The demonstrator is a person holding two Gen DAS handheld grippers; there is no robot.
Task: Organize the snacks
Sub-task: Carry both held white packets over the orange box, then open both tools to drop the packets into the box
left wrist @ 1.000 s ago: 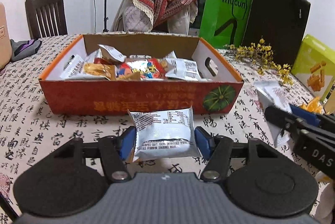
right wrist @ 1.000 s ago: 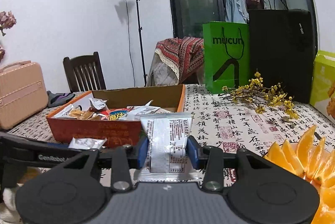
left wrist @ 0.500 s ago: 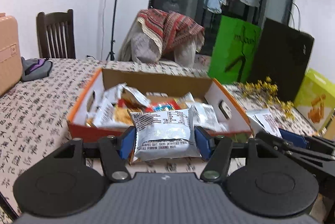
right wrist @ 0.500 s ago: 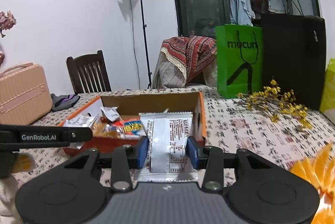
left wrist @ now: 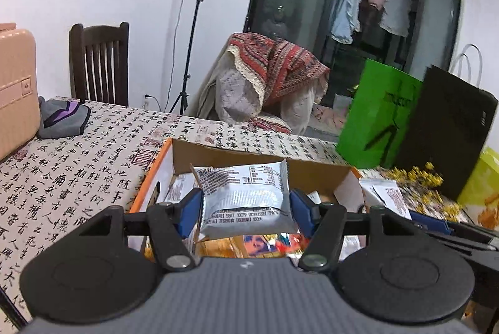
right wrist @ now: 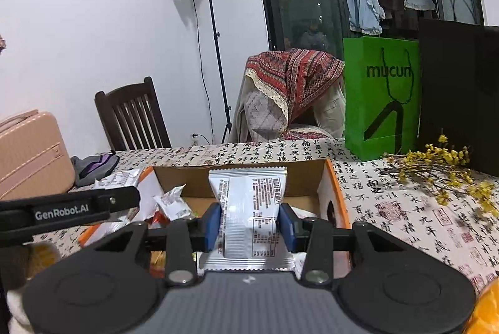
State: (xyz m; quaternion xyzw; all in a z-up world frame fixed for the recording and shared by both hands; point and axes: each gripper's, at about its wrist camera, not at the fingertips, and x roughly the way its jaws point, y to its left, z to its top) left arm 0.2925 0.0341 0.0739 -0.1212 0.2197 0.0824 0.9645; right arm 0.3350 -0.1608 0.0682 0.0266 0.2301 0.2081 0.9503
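My left gripper (left wrist: 244,210) is shut on a silver snack packet (left wrist: 246,199) and holds it over the open cardboard snack box (left wrist: 157,174), which holds several packets. My right gripper (right wrist: 249,226) is shut on a white and silver snack packet (right wrist: 249,209), held upright over the same box (right wrist: 335,196). The left gripper's arm shows in the right wrist view (right wrist: 62,210) over the box's left end, with a packet in it. The right gripper shows at the right edge of the left wrist view (left wrist: 449,232), holding its packet (left wrist: 386,193).
The table has a calligraphy-print cloth (left wrist: 78,165). A pink suitcase (right wrist: 28,153) and grey-purple cloth (right wrist: 93,165) lie at the left. A green bag (right wrist: 382,103), a black bag (right wrist: 458,90) and yellow flowers (right wrist: 443,165) are at the right. Orange slices (right wrist: 486,309) sit near right.
Both grippers have risen and moved forward with their packets, from in front of the box to above it. Both stay shut.
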